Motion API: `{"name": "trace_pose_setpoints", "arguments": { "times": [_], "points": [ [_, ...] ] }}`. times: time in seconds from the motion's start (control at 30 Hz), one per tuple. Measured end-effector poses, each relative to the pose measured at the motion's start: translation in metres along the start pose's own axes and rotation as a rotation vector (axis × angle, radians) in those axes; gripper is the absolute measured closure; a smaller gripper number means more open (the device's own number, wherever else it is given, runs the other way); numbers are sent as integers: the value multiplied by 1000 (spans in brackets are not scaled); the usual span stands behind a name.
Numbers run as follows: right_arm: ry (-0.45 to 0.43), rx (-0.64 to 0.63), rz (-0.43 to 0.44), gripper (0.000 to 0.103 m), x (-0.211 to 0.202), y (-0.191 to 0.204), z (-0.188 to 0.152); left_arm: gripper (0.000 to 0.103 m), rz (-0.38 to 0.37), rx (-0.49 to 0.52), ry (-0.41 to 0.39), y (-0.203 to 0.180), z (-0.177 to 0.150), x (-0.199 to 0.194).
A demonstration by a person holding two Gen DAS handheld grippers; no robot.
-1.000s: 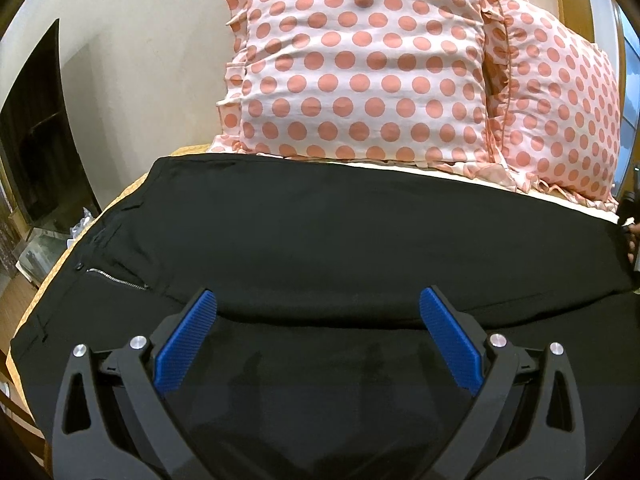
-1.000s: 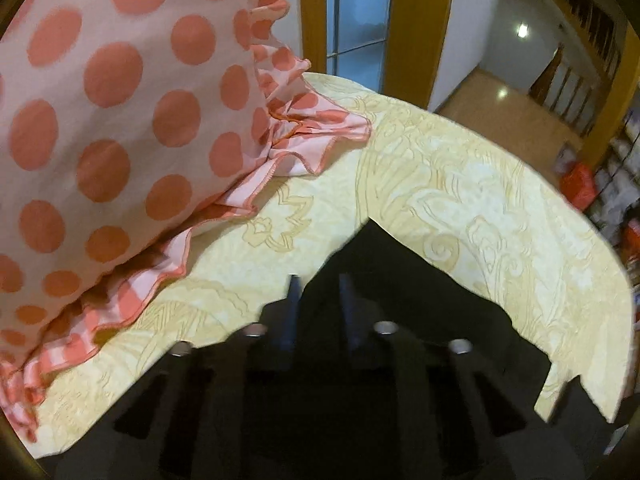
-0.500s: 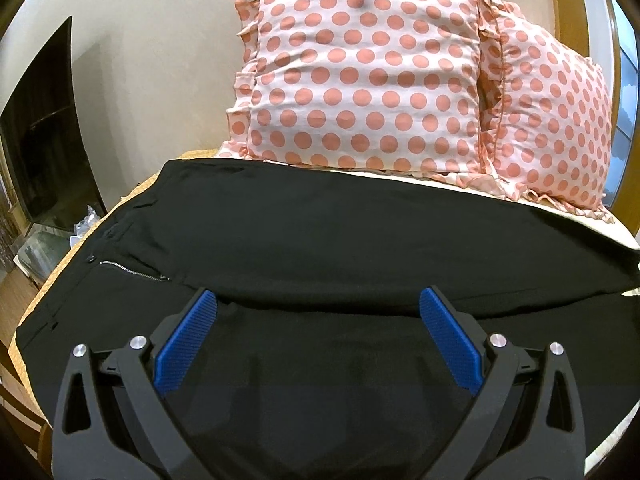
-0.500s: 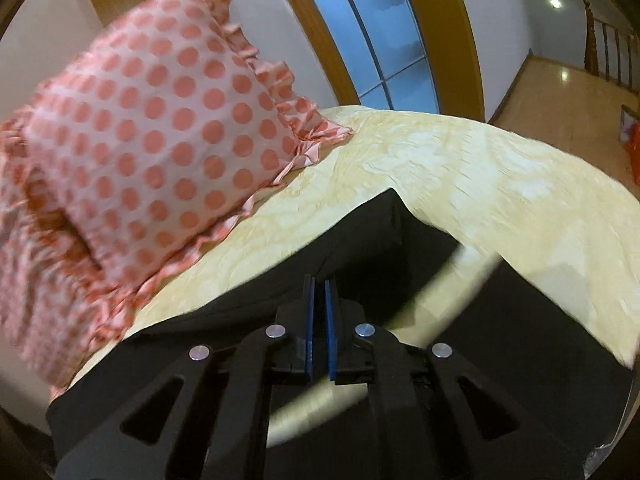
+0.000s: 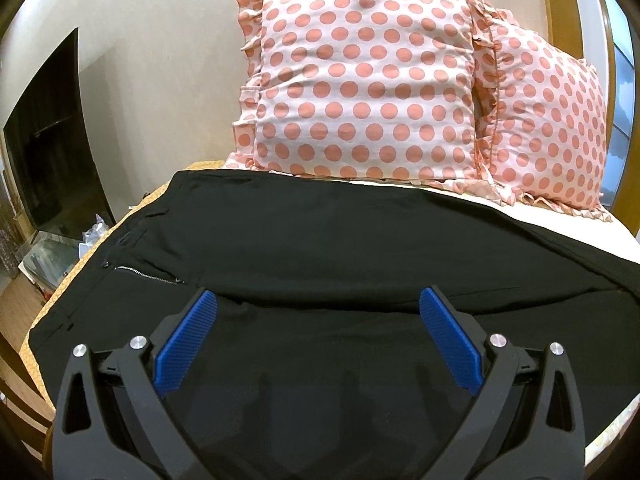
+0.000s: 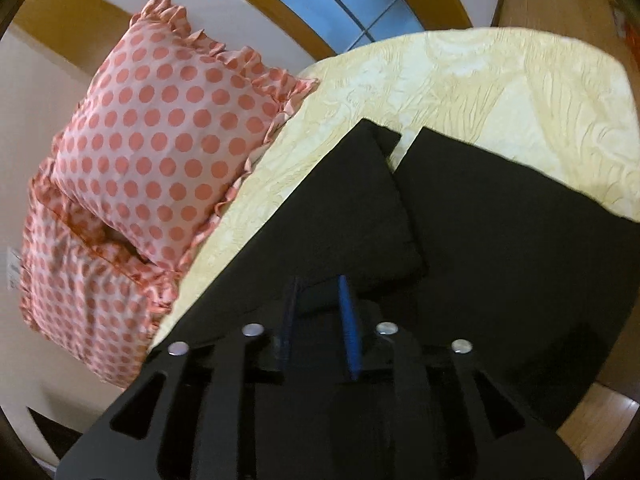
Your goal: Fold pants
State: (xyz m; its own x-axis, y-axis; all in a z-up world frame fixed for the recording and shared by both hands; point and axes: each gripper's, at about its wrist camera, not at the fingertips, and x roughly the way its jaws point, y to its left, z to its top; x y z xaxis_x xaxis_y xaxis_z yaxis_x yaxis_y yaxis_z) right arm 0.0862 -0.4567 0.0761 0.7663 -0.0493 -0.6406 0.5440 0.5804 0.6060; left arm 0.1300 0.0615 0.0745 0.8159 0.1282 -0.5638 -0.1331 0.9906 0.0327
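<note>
Black pants lie spread flat on the bed, long axis running left to right, waistband and zip at the left end, leg hems at the right end near the far corner. The left gripper hovers just above the near leg at mid-length, jaws spread wide and holding nothing. The right gripper sits low over the far leg close to the hems, jaws parted by a narrow gap; dark cloth appears between them, but whether it is gripped cannot be told. In the right wrist view the two legs lie side by side, slightly apart at the hems. The right gripper is judged nearer the hem end. Two spotted pillows stand beyond the far edge of the pants
</note>
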Motion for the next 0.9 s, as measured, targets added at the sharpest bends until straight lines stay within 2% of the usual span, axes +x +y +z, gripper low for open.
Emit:
{"name": "trace_pose_setpoints", "arguments": {
  "times": [0.07, 0.13, 0.23, 0.3, 0.4, 0.53, 0.6, 0.63, 0.67, 0.77, 0.9],
  "points": [
    [3, 27, 0, 69, 2, -4, -1, 2, 12, 0, 1, 2, 1, 1],
    [29, 87, 6, 69, 3, -13, -4, 2, 24, -3, 5, 5, 2, 1],
    [94, 186, 81, 69, 3, -25, -13, 2, 38, -7, 2, 9, 3, 2],
    [110, 189, 89, 69, 7, -24, -15, 2, 43, -10, 3, 10, 5, 3],
    [82, 238, 88, 70, 12, -28, -11, 2, 29, -15, 20, 8, 5, 6],
    [-12, 286, 72, 70, 15, -29, -2, 2, 32, -9, 21, 7, 3, 5],
    [-53, 284, 68, 73, 16, -29, 1, 2, 38, -13, 22, 10, 3, 4],
    [-66, 268, 60, 83, 18, -28, 3, 2, 40, -16, 22, 12, 4, 4],
    [-70, 256, 58, 99, 20, -28, 4, 2, 45, -25, 23, 15, 5, 4],
    [-88, 252, 117, 100, 13, -35, 1, 2, 41, -48, 36, 25, 10, 7],
    [-169, 217, 133, 100, -19, -39, -6, 2, 25, -69, 71, 46, 26, 18]
  ]
}}
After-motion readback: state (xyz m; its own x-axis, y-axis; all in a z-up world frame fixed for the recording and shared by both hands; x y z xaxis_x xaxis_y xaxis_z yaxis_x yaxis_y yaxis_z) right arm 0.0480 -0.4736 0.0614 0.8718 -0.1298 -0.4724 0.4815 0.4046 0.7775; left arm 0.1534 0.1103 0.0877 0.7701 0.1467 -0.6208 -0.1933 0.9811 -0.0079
